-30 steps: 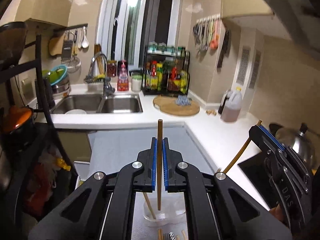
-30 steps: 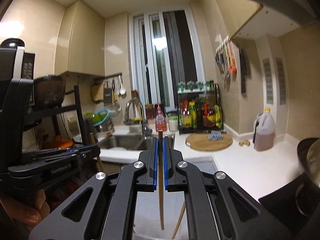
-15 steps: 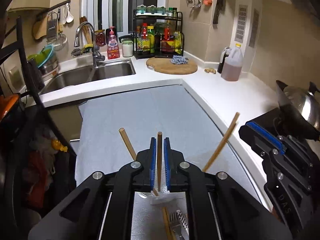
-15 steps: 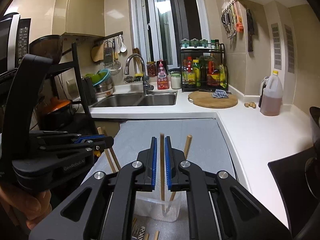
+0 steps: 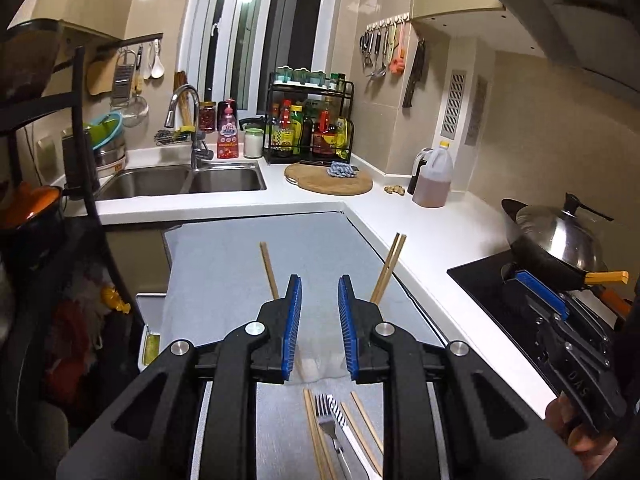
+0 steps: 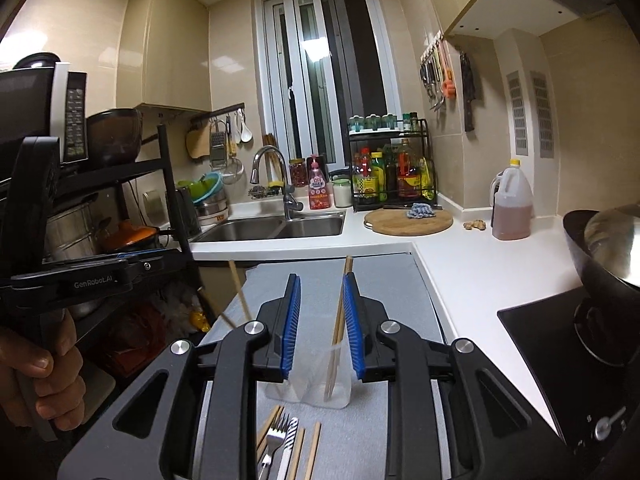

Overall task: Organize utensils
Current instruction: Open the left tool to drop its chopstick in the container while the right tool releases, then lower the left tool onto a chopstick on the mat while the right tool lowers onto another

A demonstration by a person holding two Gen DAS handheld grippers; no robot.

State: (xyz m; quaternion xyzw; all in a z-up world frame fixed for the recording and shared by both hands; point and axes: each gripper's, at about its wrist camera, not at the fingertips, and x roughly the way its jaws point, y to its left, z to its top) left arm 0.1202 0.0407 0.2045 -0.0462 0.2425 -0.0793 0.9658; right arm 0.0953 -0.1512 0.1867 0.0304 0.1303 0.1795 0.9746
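Note:
A clear plastic cup [image 6: 320,380] stands on the grey mat [image 5: 224,264] and holds several wooden chopsticks [image 5: 388,268] that lean outward; they also show in the right wrist view [image 6: 338,320]. My left gripper [image 5: 319,332] is open and empty just above the cup [image 5: 320,364]. My right gripper [image 6: 320,328] is open and empty above the same cup. On the mat in front of the cup lie more chopsticks [image 5: 314,436], a fork [image 5: 330,424] and a striped-handled utensil [image 6: 288,444]. The other gripper shows in each view [image 5: 568,344] [image 6: 92,280].
A wok with a lid [image 5: 556,240] sits on the black hob at the right. A double sink [image 5: 180,180], a round wooden board [image 5: 328,178], a spice rack [image 5: 310,120] and an oil jug [image 5: 434,176] line the white counter. A black shelf rack [image 6: 120,208] stands left.
Both grippers have opened and let go of their chopsticks, which now stand in the cup. Both views have tilted back up towards the window.

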